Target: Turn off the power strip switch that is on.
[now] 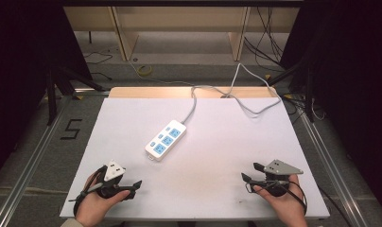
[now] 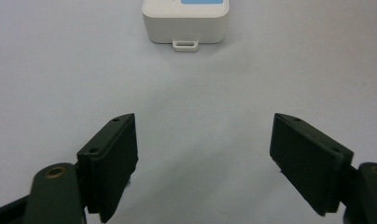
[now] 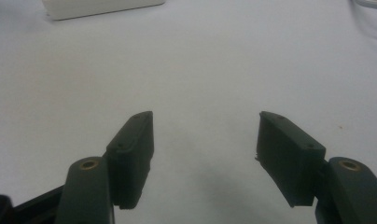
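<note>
Both grippers sit near the table's [image 1: 132,113] front edge: left gripper [image 1: 132,185] by front-left corner, right gripper [image 1: 248,174] by front-right, jaws spread on each, nothing btwn them. White power strip [image 1: 166,140] w/ blue sockets lies diagonally mid-table, left of centre, well apart from both; its cable [image 1: 195,101] runs off the back edge.

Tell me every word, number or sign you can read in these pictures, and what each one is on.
"5": a dark numeral marked on the grey floor, left of the table.
Power strip: white with blue socket panels; any print on it is too small to read in the high view, and none can be read in the gripper views.
Left gripper and right gripper: no lettering can be made out.
</note>
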`<act>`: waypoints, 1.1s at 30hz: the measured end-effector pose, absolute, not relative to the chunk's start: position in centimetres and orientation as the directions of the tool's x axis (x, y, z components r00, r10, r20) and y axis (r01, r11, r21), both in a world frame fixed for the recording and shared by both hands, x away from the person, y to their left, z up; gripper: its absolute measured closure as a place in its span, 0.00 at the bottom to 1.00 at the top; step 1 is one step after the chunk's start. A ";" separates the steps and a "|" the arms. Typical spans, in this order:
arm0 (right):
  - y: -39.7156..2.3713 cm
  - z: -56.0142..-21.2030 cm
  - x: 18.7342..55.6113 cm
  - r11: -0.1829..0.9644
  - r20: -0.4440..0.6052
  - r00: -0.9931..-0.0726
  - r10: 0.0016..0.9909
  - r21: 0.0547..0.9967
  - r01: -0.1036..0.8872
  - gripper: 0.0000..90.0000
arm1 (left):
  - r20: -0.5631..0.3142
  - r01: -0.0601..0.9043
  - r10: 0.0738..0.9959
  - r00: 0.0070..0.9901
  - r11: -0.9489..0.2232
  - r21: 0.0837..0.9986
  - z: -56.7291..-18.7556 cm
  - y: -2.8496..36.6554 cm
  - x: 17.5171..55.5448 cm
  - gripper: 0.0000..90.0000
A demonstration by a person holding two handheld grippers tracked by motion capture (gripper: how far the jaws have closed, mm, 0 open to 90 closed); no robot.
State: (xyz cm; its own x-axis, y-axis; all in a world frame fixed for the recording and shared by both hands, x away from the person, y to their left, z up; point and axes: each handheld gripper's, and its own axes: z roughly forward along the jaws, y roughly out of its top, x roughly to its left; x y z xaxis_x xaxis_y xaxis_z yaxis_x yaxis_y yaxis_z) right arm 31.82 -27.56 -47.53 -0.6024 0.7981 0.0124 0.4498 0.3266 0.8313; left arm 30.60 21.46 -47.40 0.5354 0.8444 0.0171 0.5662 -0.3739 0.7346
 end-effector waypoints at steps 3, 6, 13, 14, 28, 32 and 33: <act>-27.7 -47.5 31.7 0.325 0.013 -0.601 0.799 0.832 0.450 0.42 | 0.015 0.574 0.852 0.523 -0.365 0.733 -47.3 21.5 30.6 0.38; -27.6 -47.5 31.7 0.323 0.012 -0.599 0.801 0.833 0.449 0.42 | 0.021 0.575 0.858 0.513 -0.362 0.733 -47.2 21.6 30.6 0.53; -27.5 -47.5 31.7 0.328 0.008 -0.601 0.799 0.832 0.448 0.42 | 0.031 0.593 0.865 0.501 -0.369 0.716 -46.7 22.1 30.5 0.96; -27.5 -47.5 31.7 0.329 0.007 -0.601 0.799 0.832 0.447 0.42 | 0.027 0.599 0.863 0.504 -0.372 0.709 -46.7 22.0 30.5 0.98; -27.4 -47.5 31.7 0.332 0.003 -0.602 0.798 0.832 0.444 0.42 | 0.013 0.614 0.865 0.501 -0.366 0.699 -45.9 21.2 31.2 0.99; -27.4 -47.5 31.6 0.333 0.002 -0.602 0.798 0.832 0.443 0.42 | 0.013 0.613 0.867 0.499 -0.363 0.701 -45.6 20.9 31.4 0.99; -27.3 -47.5 31.6 0.331 0.003 -0.601 0.799 0.832 0.444 0.42 | 0.013 0.613 0.867 0.499 -0.363 0.701 -45.6 20.9 31.4 0.99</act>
State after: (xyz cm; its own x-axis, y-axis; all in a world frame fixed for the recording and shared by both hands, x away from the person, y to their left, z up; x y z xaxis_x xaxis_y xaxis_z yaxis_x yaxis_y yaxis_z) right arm 31.64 -27.32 -47.49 -0.6011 0.7991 0.0032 0.4444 0.3309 0.8325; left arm 31.44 20.94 -45.63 0.4987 0.8667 0.0131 0.6132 -0.3634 0.7014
